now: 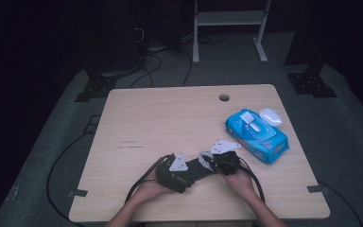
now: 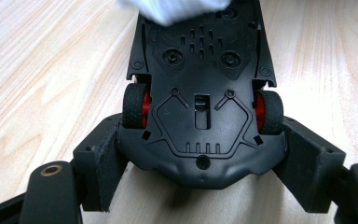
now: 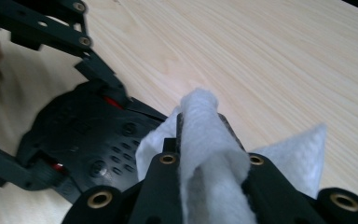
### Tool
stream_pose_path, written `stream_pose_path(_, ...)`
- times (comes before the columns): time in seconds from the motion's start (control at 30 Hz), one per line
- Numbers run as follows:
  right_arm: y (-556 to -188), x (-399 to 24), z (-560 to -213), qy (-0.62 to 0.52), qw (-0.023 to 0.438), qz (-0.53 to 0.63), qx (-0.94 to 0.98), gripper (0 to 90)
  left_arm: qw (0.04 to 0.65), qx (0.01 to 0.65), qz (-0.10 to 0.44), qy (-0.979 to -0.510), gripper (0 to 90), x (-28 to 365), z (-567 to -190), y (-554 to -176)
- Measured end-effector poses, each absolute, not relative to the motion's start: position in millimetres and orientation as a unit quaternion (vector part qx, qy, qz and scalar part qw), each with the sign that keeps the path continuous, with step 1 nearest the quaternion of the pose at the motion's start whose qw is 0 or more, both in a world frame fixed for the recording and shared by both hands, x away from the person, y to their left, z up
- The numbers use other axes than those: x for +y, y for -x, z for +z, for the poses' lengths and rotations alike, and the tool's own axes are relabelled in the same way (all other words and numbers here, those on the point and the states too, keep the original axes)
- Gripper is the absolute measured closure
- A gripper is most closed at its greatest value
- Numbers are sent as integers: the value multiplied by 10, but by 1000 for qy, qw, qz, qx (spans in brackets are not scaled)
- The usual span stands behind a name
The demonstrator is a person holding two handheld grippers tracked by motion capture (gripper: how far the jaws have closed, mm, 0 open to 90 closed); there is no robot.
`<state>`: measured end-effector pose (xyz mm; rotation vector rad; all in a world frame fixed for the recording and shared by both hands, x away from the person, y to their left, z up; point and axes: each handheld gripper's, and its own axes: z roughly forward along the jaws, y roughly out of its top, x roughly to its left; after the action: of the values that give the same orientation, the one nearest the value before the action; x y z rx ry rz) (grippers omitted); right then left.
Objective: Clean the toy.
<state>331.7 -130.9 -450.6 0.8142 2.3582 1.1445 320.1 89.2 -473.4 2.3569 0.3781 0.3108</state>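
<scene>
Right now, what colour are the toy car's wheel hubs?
Red hubs inside black tyres; clearest in the left gripper view.

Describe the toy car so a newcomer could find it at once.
Start at the wooden table and look to its near edge, between the person's hands. The toy car lies upside down in the left tool: black underside, red-hubbed wheels, unlike the blue wipes pack.

Left gripper [image 2: 200, 186]: black angular jaws, brass-ringed screws, grey three-cornered plate. Right gripper [image 3: 205, 140]: likewise. Black cables trailing near.
</scene>
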Motion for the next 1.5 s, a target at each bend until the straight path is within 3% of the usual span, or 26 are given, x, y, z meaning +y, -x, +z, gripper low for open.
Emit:
stream_pose_path(0.13,-3352,-1573,-4501,-328,204,400,831,838,363,147,115,-913,236,898,-4737,-3214)
stream_pose_path(0.6,-3042,-1713,-4504,-295,191,386,853,839,359,147,118,-914,237,887,-4735,-3215)
stream_pose_path(0.8,-3153,-1423,-4499,-282,177,404,852,839,359,146,119,-914,237,869,-4733,-3208)
stream_pose_path(0.97,-3278,-1238,-4490,-270,201,398,853,837,361,146,119,-913,237,874,-4737,-3210)
stream_pose_path(1.17,-3309,-1677,-4497,-328,206,395,833,839,364,150,115,-912,237,883,-4743,-3212)
stream_pose_path(1.5,-2998,-1760,-4511,-296,195,384,852,838,362,151,114,-913,237,882,-4740,-3220)
